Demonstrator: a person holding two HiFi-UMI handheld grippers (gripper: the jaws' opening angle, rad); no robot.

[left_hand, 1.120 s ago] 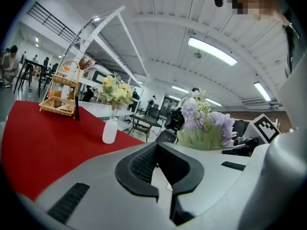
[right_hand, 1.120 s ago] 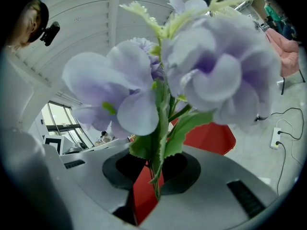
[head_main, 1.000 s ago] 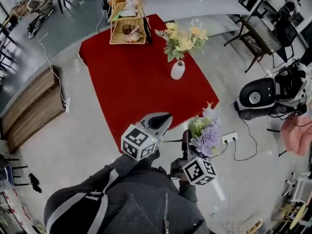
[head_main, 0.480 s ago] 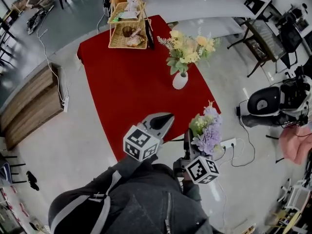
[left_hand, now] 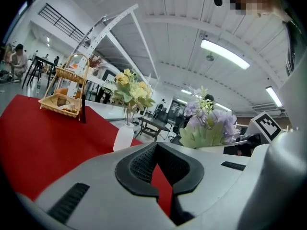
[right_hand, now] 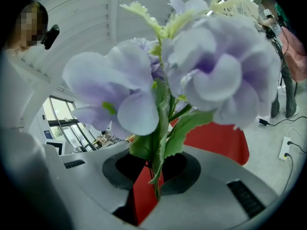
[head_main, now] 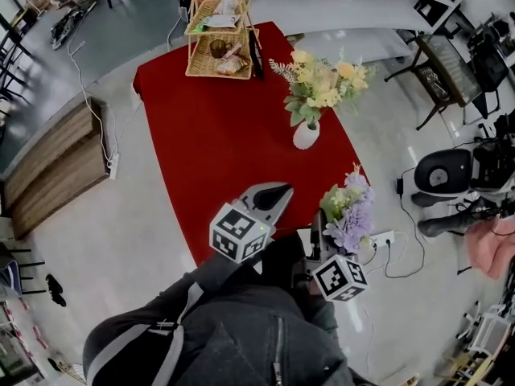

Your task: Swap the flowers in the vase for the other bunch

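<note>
A white vase with a yellow bunch of flowers stands on the red tablecloth, toward its right side. The vase and yellow flowers also show in the left gripper view. My right gripper is shut on the stems of a purple bunch, held upright off the table's near right corner. The purple flowers fill the right gripper view, stems pinched between the jaws. My left gripper is shut and holds nothing, over the cloth's near edge.
A two-tier wicker basket stands at the table's far end. A wooden bench lies left of the table. A power strip and cables lie on the floor to the right, beyond them a white machine.
Both grippers and the purple bunch have moved toward the table. The vase now sits lower and further right in the head view as the camera advanced.
</note>
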